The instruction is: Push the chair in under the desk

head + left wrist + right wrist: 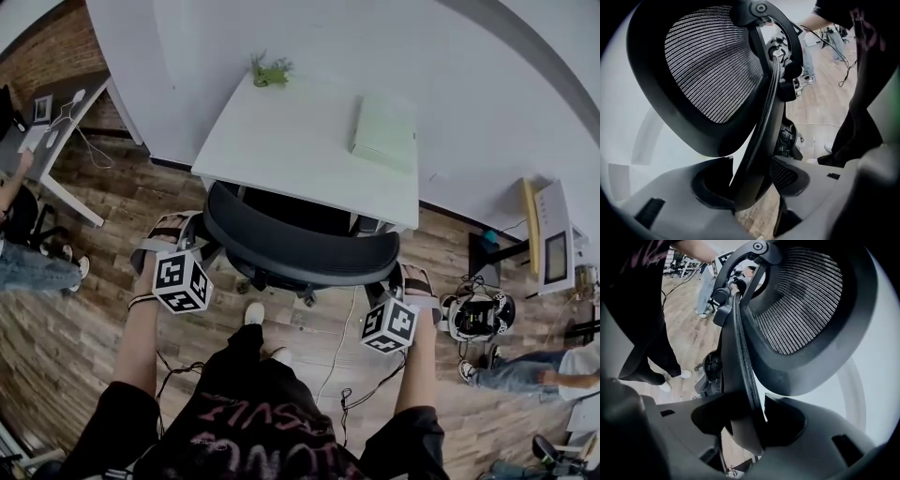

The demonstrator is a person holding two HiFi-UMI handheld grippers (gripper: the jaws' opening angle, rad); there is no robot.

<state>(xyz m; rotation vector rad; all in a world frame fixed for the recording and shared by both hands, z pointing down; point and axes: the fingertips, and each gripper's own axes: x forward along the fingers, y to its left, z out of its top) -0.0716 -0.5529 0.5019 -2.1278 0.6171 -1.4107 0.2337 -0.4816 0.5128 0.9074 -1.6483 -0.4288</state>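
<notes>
left tool (752, 182) and right tool (749, 422) both grip the chair (300, 251).

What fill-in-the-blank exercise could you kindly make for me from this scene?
The left gripper and right gripper are each shut on the ____ of the chair.
The plant stands at the far ____ corner of the desk.
The pale green box lies ____ of the plant.
Missing words: backrest; left; right.

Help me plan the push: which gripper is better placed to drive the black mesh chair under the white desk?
Neither: left gripper and right gripper each clamp one side rim of the chair, facing the desk. Push with both.
</notes>
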